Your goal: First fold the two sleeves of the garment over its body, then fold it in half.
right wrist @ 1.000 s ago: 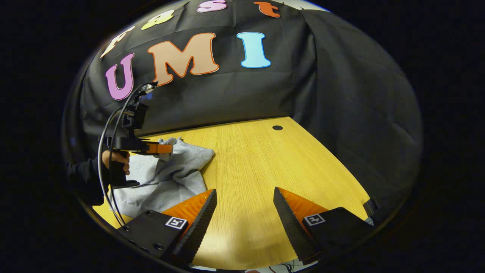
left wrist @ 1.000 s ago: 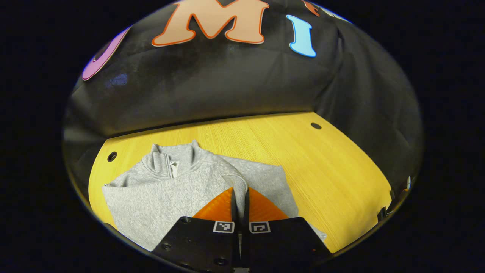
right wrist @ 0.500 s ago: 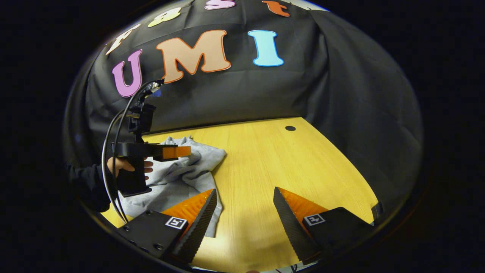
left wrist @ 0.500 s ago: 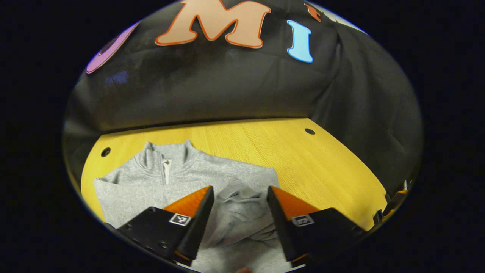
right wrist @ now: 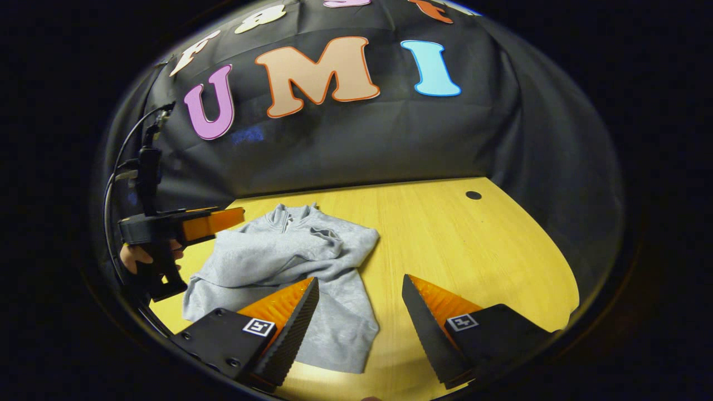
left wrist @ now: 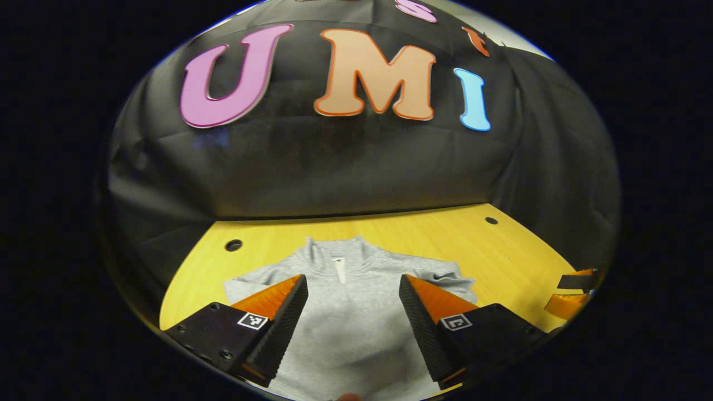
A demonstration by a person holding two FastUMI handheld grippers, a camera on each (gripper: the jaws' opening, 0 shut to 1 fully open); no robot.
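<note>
- Black cloth walls the booth behind a yellow wooden desk (right wrist: 445,234), which has round dark holes (right wrist: 473,195) near its far edge.
- On the desk lies a grey quarter-zip sweatshirt (left wrist: 356,312), collar (left wrist: 337,250) toward the wall, at 12 o'clock from the left gripper (left wrist: 353,312).
- Seen in the right gripper view, the sweatshirt (right wrist: 295,267) has both sleeves laid over its body; the fabric is rumpled, with a fold ridge at its 2 o'clock corner.
- Left gripper's jaws stand apart above the sweatshirt's body, holding nothing.
- Right gripper (right wrist: 360,312) also has its jaws apart and empty, over the sweatshirt's hem and bare desk.
- At 9 o'clock in the right gripper view, a hand (right wrist: 133,256) holds the left gripper above the desk's edge.
</note>
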